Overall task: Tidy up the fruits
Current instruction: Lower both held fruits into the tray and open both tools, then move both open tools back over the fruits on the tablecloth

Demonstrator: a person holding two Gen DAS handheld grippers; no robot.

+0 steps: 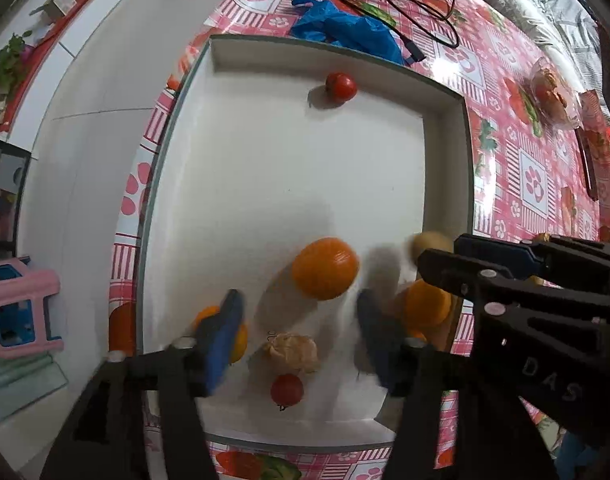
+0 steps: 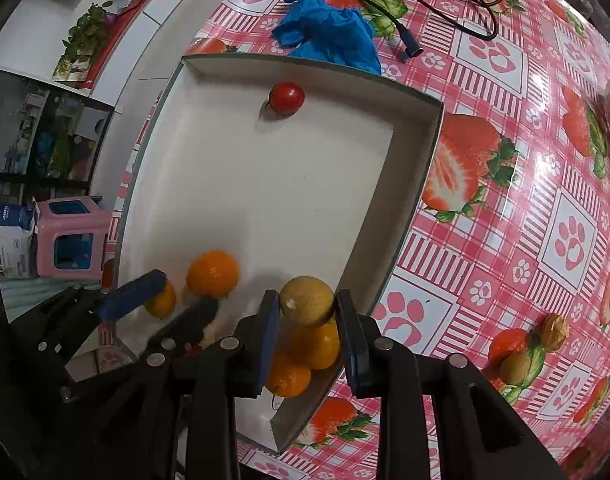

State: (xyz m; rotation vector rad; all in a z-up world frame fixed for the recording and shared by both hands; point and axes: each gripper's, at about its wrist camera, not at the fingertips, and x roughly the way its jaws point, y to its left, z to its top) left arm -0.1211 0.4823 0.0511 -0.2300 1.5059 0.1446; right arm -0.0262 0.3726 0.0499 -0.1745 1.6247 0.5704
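The right gripper [image 2: 307,320] clamps a yellow fruit [image 2: 306,301] at the white tray's [image 2: 415,152] near corner – crowding oranges [image 2: 317,344] could jostle it loose – while the left gripper [image 1: 301,332] hangs spread over the tray.

A tomato [image 2: 287,98] lies alone by the far wall of the tray [image 2: 415,168], well apart from the oranges [image 2: 212,273] clustered at its near end. A glove [image 2: 329,32] lies on the tablecloth [image 2: 505,240] just behind the tray, and two nuts [image 2: 555,332] sit on the cloth to its right.
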